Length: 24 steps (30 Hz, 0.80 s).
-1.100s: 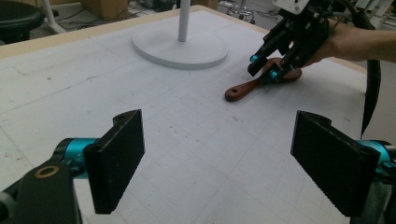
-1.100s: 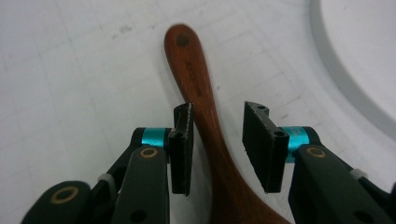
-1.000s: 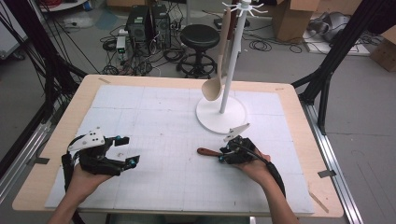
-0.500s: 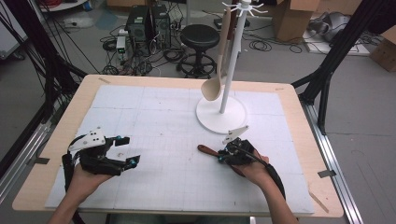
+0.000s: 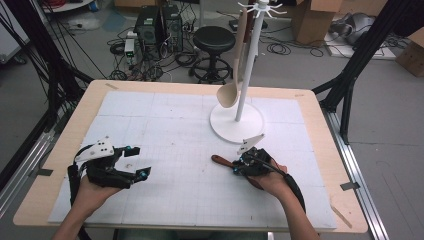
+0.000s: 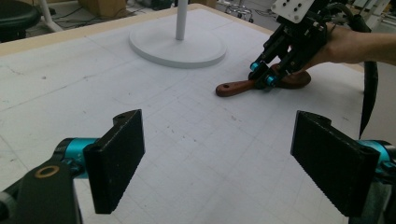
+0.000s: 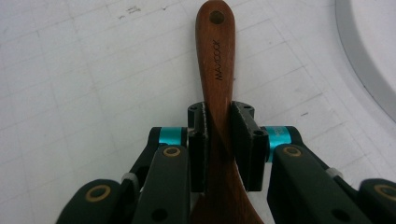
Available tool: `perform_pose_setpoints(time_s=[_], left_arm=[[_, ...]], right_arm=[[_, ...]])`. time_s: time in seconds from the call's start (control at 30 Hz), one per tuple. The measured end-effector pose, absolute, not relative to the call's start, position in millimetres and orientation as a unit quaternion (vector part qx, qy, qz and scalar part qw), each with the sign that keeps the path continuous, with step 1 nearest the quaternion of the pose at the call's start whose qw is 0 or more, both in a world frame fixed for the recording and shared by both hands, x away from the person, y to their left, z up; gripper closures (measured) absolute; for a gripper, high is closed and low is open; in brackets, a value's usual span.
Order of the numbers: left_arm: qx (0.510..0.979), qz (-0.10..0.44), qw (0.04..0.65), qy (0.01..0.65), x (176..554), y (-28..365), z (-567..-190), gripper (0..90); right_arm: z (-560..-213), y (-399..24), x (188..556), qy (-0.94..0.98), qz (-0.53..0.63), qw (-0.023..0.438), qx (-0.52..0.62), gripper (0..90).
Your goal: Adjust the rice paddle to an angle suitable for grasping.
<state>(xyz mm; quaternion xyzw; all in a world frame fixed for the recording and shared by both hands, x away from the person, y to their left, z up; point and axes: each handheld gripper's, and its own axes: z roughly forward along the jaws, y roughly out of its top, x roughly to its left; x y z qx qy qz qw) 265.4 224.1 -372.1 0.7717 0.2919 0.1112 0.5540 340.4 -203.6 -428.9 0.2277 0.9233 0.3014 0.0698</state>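
right tool (image 7: 219,140) is clenched on the dark wooden spoon (image 7: 215,60): its jaws have just been closing and both pads now press the handle from either side, just above where it widens toward the bowl. handle runs straight out ahead of the jaws, hanging hole at the far tip, "maxcook" printed along it. bowl end sits back under the tool body, mostly hidden.

in the high view the right tool (image 5: 240,167) sits low over the white gridded mat (image 5: 165,130) on the tabletop (image 5: 90,100), in the right front part. spoon (image 5: 220,160) handle pokes out to the left of the jaws, pointing toward the mat's middle. in the left gripper view the spoon (image 6: 238,87) looks flat on the mat, with the right tool (image 6: 264,74) coming down on its neck at a slant and the hand (image 6: 341,44) behind it.

white stand base (image 5: 236,122) is just behind the right tool, near but not touching the spoon. a pale wooden spoon (image 5: 231,90) hangs from the stand's pole (image 5: 248,70).

left tool (image 5: 135,162) is released, jaws wide, nothing between them, resting at the left front of the mat, well apart from the spoon.
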Motion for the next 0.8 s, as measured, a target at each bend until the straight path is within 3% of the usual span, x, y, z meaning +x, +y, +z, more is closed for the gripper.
perform_pose_setpoints(time_s=[0.2, 0.37, 0.8], left_arm=[[0.772, 0.111, 0.553, 0.291, 265.7, 224.5, -372.2, 18.2], [0.772, 0.111, 0.554, 0.292, 265.4, 224.1, -372.3, 18.2], [0.776, 0.109, 0.550, 0.290, 265.6, 220.7, -373.6, 18.6]], right_arm=[[-426.8, -202.1, 339.8, 0.929, 0.298, 0.079, 0.205, 77.9], [-427.8, -202.9, 341.7, 0.932, 0.292, 0.074, 0.202, 73.2], [-425.4, -206.1, 336.9, 0.926, 0.325, 0.085, 0.175, 78.5]])
